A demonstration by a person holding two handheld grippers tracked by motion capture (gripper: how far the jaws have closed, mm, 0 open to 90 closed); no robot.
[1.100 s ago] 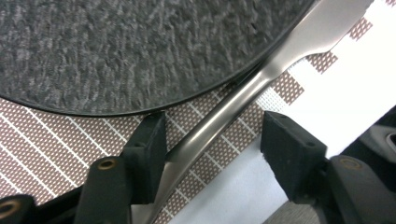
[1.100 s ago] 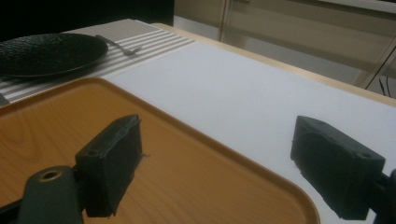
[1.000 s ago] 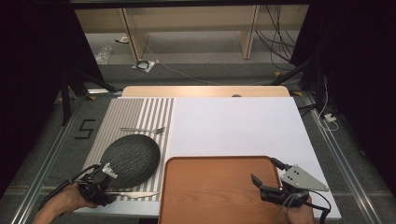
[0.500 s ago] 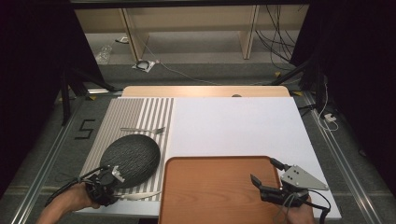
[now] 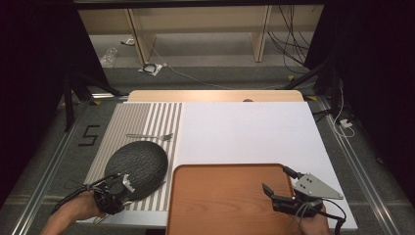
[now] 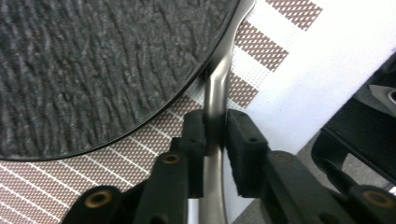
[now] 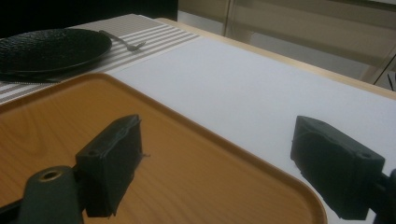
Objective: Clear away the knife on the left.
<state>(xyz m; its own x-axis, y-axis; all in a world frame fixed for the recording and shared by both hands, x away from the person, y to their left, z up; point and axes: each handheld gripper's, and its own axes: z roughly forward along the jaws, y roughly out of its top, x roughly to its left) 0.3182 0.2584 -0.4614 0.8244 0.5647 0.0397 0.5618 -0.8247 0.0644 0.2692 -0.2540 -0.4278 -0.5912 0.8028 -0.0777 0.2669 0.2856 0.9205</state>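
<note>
A dark, rough-textured round plate [image 5: 137, 165] [image 6: 93, 70] lies on a striped placemat [image 5: 142, 117]. At the plate's near edge my left gripper [image 5: 125, 185] [image 6: 215, 122] has a silver utensil handle [image 6: 216, 91] between its pads. Its jaws have just been closing, and both pads now press on the handle; the utensil's far end runs under the plate's rim. My right gripper [image 5: 275, 178] [image 7: 215, 149] hangs open over the near right corner of a wooden tray [image 5: 220, 196] [image 7: 187, 154], with nothing between its jaws.
A silver fork [image 5: 149, 136] [image 7: 123, 43] lies on the placemat beyond the plate. A white sheet [image 5: 244, 132] covers the table's middle and right. The table's near edge runs just behind both hands.
The left gripper's jaws have narrowed onto the utensil handle, and the hand has shifted slightly toward the plate's near edge. The right gripper has stayed put.
</note>
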